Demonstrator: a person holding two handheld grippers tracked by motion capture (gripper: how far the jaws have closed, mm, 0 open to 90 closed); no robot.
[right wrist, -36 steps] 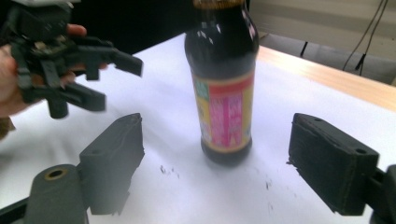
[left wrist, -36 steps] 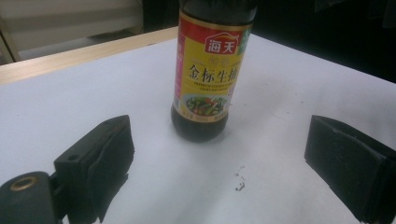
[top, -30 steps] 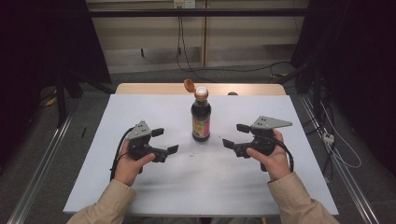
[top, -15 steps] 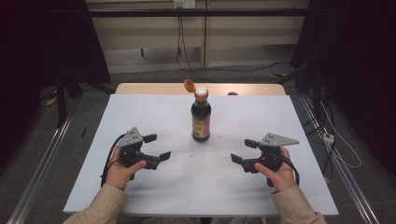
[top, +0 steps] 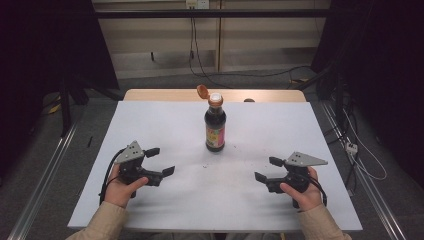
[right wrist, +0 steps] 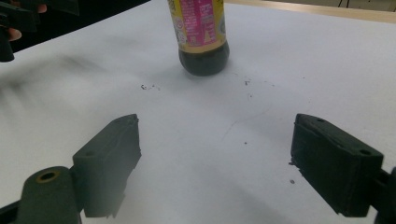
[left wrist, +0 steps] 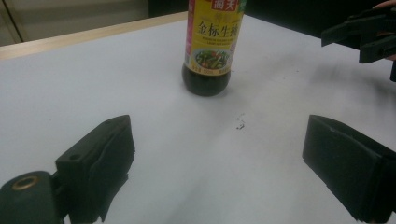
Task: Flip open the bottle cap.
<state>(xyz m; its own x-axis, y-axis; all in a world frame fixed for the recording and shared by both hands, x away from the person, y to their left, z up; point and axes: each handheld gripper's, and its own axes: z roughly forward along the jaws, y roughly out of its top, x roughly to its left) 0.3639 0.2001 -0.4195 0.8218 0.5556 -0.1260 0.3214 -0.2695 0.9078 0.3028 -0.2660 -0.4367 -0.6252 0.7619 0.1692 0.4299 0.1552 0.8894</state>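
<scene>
My left claw (top: 161, 161) sits low over the near left part of the bench (top: 165, 120), held in my left hand (top: 121, 186), and its jaws stand spread with nothing but bare white bench top between them. In the left gripper view the two black pads (left wrist: 100, 158) rise from the bottom corners, wide apart, and the sauce bottle (left wrist: 211, 44) stands beyond them, a little left of the middle of the gap. My right claw (top: 266, 170) rests over the near right part of the bench in my right hand (top: 301, 192), and its jaws are spread as well, pinching nothing; in the right gripper view its pads (right wrist: 109, 156) frame an empty stretch of white surface with a few dark specks on it. The sauce bottle (top: 215, 123) stands upright near the middle of the bench, toward the far side, well apart from both claws and roughly between them. It is dark, with a yellow and pink label, and its orange cap (top: 202, 91) is flipped open, tilted back to the left of the neck. In the right gripper view the bottle's lower half (right wrist: 200, 35) shows ahead, and my left claw (right wrist: 21, 21) shows dimly at the top left corner. In the left gripper view my right claw (left wrist: 362, 35) shows at the top right, off beyond the bottle. Both claws point inward toward the bottle, and neither touches it.
</scene>
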